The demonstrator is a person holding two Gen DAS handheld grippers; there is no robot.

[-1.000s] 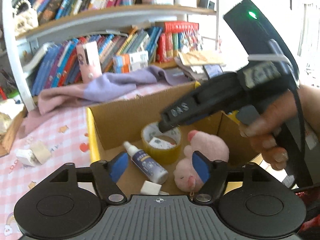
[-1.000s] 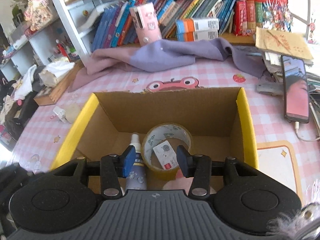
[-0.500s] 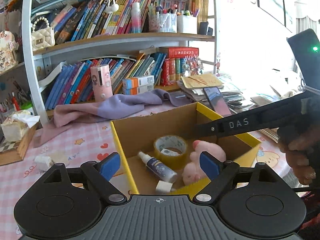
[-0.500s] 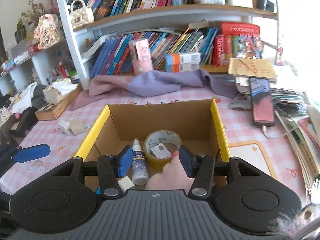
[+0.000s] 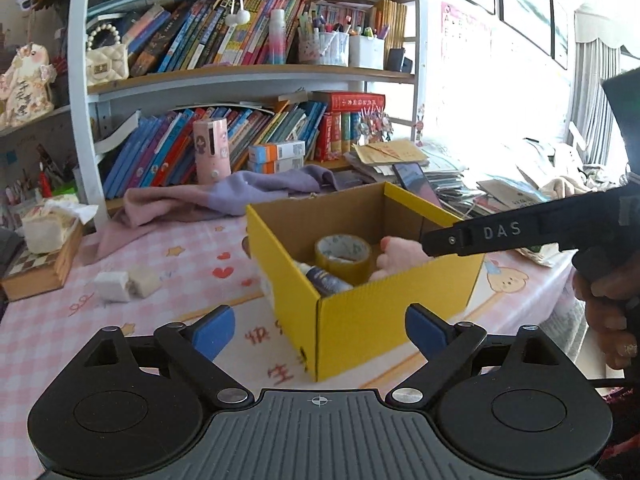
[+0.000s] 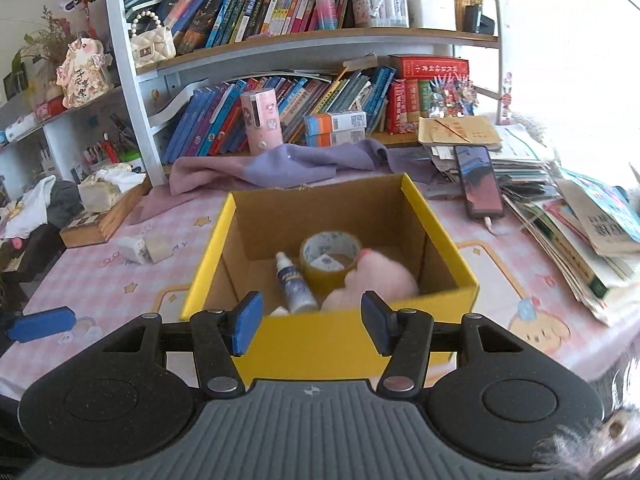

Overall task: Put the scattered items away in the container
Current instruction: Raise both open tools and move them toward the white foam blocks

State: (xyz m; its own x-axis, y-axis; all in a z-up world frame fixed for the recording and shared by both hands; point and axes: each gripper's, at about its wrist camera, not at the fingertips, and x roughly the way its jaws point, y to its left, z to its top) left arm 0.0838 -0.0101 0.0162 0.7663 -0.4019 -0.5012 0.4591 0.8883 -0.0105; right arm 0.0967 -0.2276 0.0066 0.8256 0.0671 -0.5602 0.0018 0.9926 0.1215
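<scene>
Cardboard box (image 6: pixel 332 344) on the table already holds tape roll (image 6: pixel 330 254), spray bottle (image 6: pixel 294 284) and pink plush (image 6: pixel 376 280); left gripper (image 5: pixel 318 330) and right gripper (image 6: pixel 312 322) have just been opening, both empty. Two small blocks (image 6: pixel 144 249) remain outside.

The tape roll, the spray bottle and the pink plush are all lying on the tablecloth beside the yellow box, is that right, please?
Not quite: the tape roll, spray bottle and pink plush lie inside the yellow box, not beside it, as the right wrist view shows.
</scene>
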